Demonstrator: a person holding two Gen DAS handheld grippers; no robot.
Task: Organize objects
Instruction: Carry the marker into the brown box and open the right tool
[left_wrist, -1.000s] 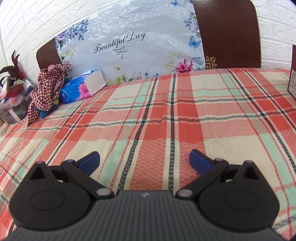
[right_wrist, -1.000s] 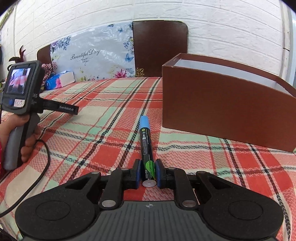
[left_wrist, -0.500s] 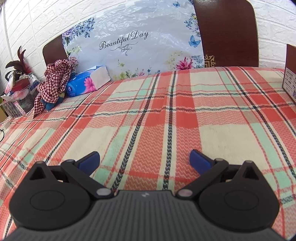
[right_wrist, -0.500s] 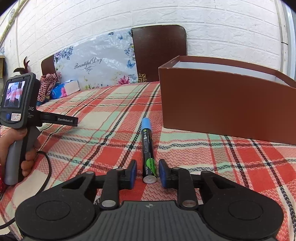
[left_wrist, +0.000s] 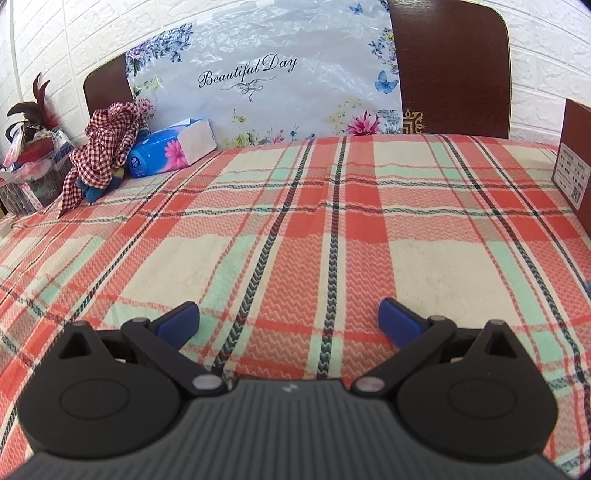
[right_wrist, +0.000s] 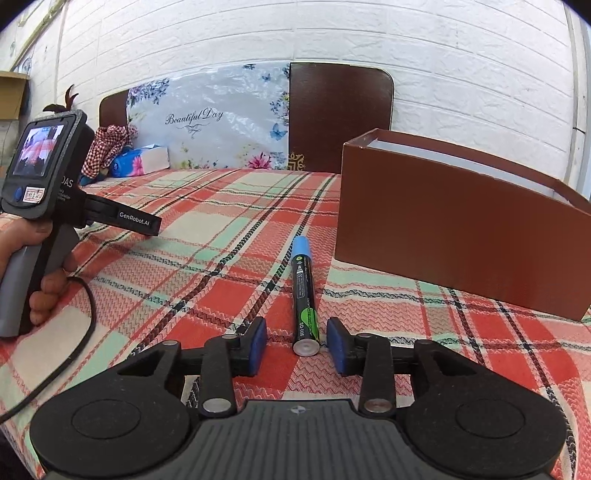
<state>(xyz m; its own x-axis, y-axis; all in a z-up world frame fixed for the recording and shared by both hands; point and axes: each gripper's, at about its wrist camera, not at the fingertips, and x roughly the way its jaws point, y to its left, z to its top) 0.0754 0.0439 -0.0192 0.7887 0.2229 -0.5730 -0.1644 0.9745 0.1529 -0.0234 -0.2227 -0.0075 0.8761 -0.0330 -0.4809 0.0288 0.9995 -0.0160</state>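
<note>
A black marker (right_wrist: 304, 297) with a blue cap and a green label lies on the plaid tablecloth (right_wrist: 207, 258), its blunt end towards me. My right gripper (right_wrist: 297, 346) is open, its blue pads on either side of the marker's near end without touching it. A brown open box (right_wrist: 454, 221) stands just right of the marker; its edge shows in the left wrist view (left_wrist: 576, 166). My left gripper (left_wrist: 288, 324) is open and empty over bare cloth (left_wrist: 295, 221). In the right wrist view its body (right_wrist: 44, 184) is held at the far left.
At the back left lie a blue tissue pack (left_wrist: 171, 147), a red checked cloth (left_wrist: 101, 144) and a basket of items (left_wrist: 26, 166). A floral "Beautiful Day" bag (left_wrist: 266, 81) leans on dark chair backs (left_wrist: 450, 66) at the table's far edge.
My right gripper has opened and let go of the marker, which now lies on the cloth. The right gripper has drawn back a little. The left gripper's view has shifted slightly.
</note>
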